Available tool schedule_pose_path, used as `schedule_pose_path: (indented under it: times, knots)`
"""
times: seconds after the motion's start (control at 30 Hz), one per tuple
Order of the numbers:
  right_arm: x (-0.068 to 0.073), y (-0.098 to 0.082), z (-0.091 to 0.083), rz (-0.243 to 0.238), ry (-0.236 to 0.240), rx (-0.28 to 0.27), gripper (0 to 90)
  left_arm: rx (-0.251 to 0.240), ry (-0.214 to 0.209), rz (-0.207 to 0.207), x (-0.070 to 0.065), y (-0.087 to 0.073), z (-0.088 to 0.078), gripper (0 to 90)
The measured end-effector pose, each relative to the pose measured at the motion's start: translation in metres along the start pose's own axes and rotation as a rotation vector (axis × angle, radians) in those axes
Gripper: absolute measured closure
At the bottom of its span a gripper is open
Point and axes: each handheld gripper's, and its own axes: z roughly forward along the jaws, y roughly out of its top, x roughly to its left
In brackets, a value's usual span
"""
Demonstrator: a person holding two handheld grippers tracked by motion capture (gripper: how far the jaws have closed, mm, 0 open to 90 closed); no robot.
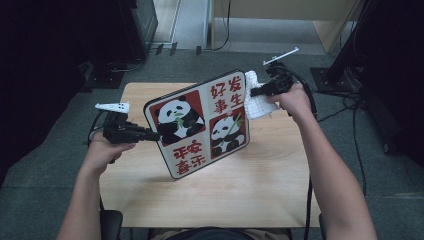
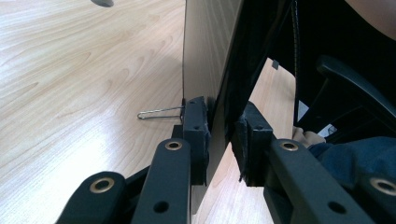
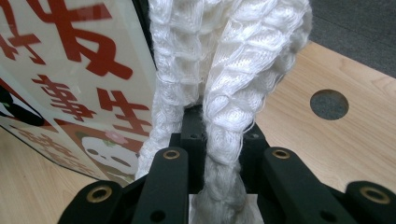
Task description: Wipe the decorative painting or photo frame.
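above light wood table (image 1: 260, 185), panda picture board (image 1: 200, 122) held tilted, printed face up toward person. left gripper (image 1: 150, 135) jaws nearly closed, clamping board's left edge (image 2: 210, 93); judged: steadies it for wiping. right gripper (image 1: 256, 92) jaws pinched tight on white knitted cloth (image 3: 224, 70), cloth pressed at board's upper right corner, likely wiping there. wire stand leg (image 2: 159, 113) behind board.

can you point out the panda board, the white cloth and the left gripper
panda board (image 1: 197, 125): high view, centre of its printed face
white cloth (image 1: 257, 104): high view, middle of the knitted fabric
left gripper (image 1: 152, 135): high view, jaw tips at the board's left edge
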Motion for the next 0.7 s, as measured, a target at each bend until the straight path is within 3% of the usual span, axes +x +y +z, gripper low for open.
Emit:
schedule_pose_path:
  times: [0.7]
  knots:
    - [-0.008,-0.024,0.015,0.018,0.022,0.026,78.7,0.000,0.001,0.000,0.000,0.000,0.000,76.5]
